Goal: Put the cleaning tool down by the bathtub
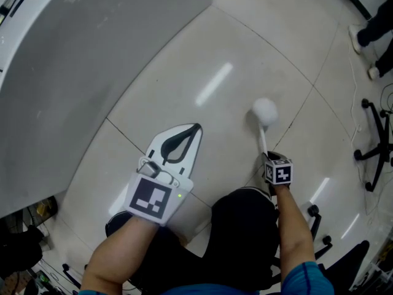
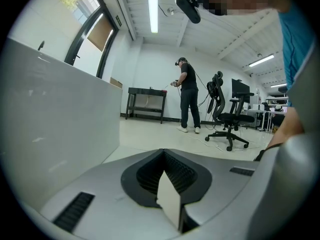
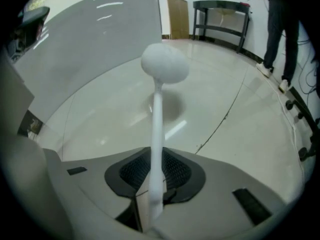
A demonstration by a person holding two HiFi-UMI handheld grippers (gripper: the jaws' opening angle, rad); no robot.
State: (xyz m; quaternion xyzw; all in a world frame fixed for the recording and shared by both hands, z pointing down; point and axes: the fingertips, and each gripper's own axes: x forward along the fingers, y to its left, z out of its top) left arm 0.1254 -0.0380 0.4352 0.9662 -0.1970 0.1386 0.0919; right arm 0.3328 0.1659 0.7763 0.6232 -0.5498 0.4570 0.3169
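The cleaning tool is a white stick with a round white head [image 1: 265, 110]. My right gripper [image 1: 268, 157] is shut on its thin handle and holds it over the tiled floor, head pointing away from me. In the right gripper view the handle runs up between the pads to the head [image 3: 164, 63], with the gripper [image 3: 155, 194] closed on it. The bathtub [image 1: 73, 72] fills the upper left; its grey wall [image 3: 100, 39] stands left of the tool. My left gripper [image 1: 195, 128] hovers lower left of the tool, jaws together and empty; its own view shows it [image 2: 167, 199] beside the tub wall [image 2: 50, 114].
An office chair [image 1: 374, 146] and a person's shoes [image 1: 362, 39] are at the right edge. Another chair base [image 1: 319, 226] is near my right arm. Dark clutter [image 1: 24, 238] lies at lower left. A standing person [image 2: 189, 96], a chair [image 2: 227, 116] and a black table [image 2: 146, 101] are farther off.
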